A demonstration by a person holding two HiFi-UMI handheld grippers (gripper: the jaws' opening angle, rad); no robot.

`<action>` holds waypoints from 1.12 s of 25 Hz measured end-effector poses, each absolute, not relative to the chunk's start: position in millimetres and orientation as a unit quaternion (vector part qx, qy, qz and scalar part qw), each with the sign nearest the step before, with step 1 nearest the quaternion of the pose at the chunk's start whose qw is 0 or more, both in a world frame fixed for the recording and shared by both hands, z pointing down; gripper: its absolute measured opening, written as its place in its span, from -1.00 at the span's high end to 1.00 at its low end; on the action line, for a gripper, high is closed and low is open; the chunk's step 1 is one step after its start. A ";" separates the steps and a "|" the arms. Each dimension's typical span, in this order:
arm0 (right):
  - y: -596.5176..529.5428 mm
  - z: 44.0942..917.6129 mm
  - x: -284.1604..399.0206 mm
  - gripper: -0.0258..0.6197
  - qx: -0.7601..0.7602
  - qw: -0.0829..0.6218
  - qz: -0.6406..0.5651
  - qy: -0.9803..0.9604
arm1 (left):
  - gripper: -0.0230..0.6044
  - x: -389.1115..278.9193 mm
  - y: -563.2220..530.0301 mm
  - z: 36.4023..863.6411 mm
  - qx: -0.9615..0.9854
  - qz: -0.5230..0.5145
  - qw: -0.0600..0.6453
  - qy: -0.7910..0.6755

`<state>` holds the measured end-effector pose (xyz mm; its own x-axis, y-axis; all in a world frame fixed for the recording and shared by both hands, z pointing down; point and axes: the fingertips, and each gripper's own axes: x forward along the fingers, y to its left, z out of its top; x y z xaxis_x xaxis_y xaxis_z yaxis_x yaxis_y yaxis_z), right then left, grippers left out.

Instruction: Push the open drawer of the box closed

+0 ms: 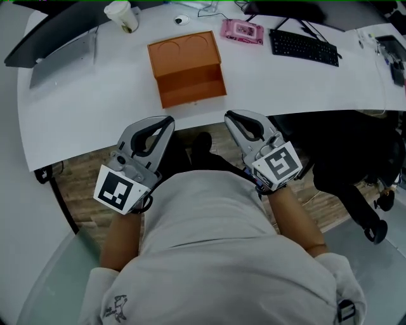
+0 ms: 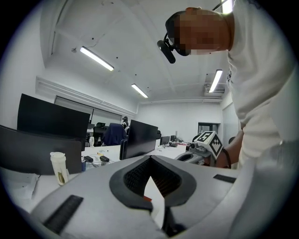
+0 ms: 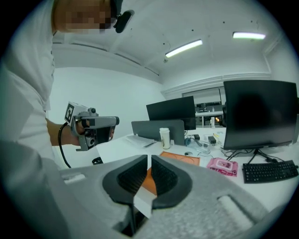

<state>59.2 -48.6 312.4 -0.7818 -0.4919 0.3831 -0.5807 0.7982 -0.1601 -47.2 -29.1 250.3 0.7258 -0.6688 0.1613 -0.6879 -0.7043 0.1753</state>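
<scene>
Two hand-held grippers are positioned side by side at the near edge of the white desk (image 1: 82, 108), both pointing toward it and both clear of its surface. The left gripper (image 1: 170, 119) has its jaw tips together, with nothing clamped between them. The right gripper (image 1: 227, 115) has its jaws parted by a narrow slit, and nothing is between them either. The orange box (image 1: 184, 54) rests on the desk ahead of both grippers, well apart from them, roughly in line with the gap between the two and somewhat nearer the left gripper's line. Its top face carries two round recesses. The drawer (image 1: 192, 86) is pulled out of the box toward the grippers, its interior exposed and its front edge facing the jaw tips. In the right gripper view the orange box appears directly beyond the slit between the jaws. Farther out than the box, a white cup (image 1: 122, 16) stands ahead and to the left of the left gripper. A pink wipes pack (image 1: 242, 30) lies beyond the right gripper. A black keyboard (image 1: 303, 46) lies farther to that gripper's right. The person's forearms extend back from each gripper toward a light shirt.
</scene>
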 end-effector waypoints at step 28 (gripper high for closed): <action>-69.1 545.7 7.7 0.62 0.323 0.296 0.317 -0.842 | 0.93 -92.1 -63.1 426.2 0.918 0.115 0.211 -0.315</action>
